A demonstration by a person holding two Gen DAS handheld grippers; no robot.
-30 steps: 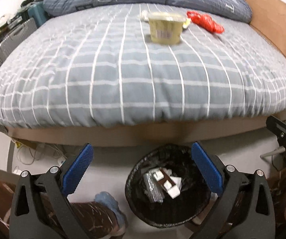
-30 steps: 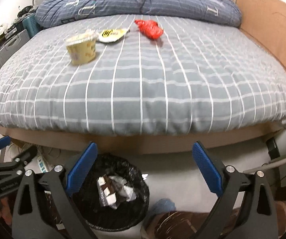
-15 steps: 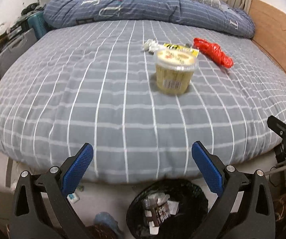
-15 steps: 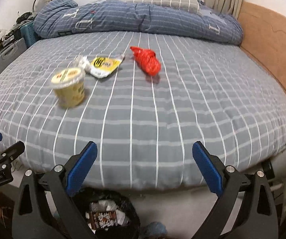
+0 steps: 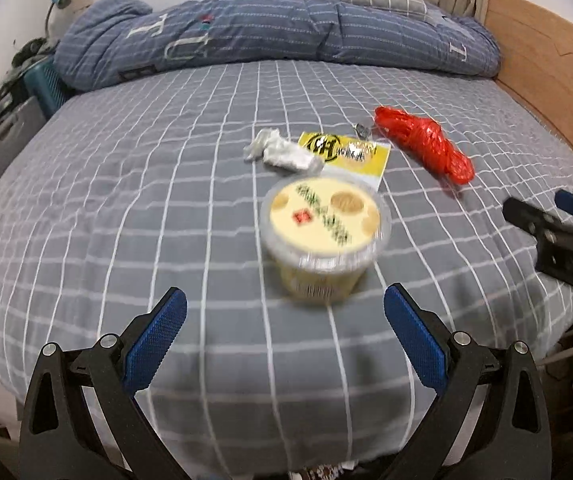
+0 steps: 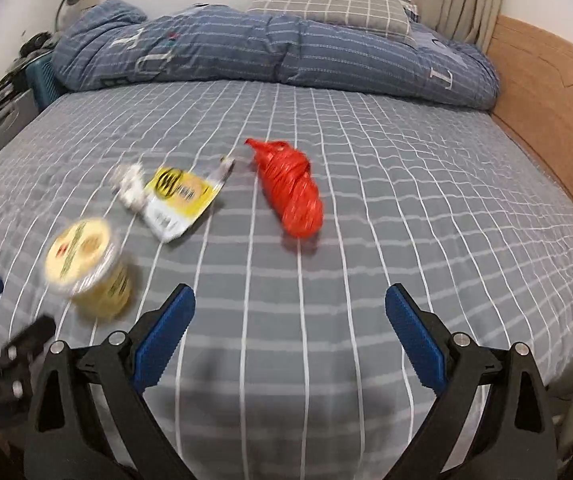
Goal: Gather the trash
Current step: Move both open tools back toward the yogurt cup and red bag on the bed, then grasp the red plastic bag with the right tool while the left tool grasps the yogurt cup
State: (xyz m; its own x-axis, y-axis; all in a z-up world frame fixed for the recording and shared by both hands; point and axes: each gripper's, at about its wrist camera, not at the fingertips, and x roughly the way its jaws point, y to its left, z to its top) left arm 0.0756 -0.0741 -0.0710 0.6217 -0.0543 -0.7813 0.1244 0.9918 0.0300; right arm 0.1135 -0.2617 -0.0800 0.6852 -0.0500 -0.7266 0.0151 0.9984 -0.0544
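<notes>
We see four bits of trash on the grey checked bedsheet (image 5: 126, 208): a lidded yellow cup (image 5: 322, 236) standing upright with its printed lid on so contents hidden, just behind it a yellow-and-white wrapper (image 5: 346, 152) with a crumpled white tissue (image 5: 278, 152) touching its left edge, and a knotted red plastic bag (image 6: 290, 188) lying to the right, apart from the rest. Left gripper (image 5: 282, 320) hangs just short of the cup, jaws spread wide and empty; right gripper (image 6: 288, 320) is likewise wide apart, holding nothing, with the red bag ahead between its fingers. A rumpled blue quilt (image 6: 270, 48) and checked pillow (image 6: 334, 4) lie at the far end.
</notes>
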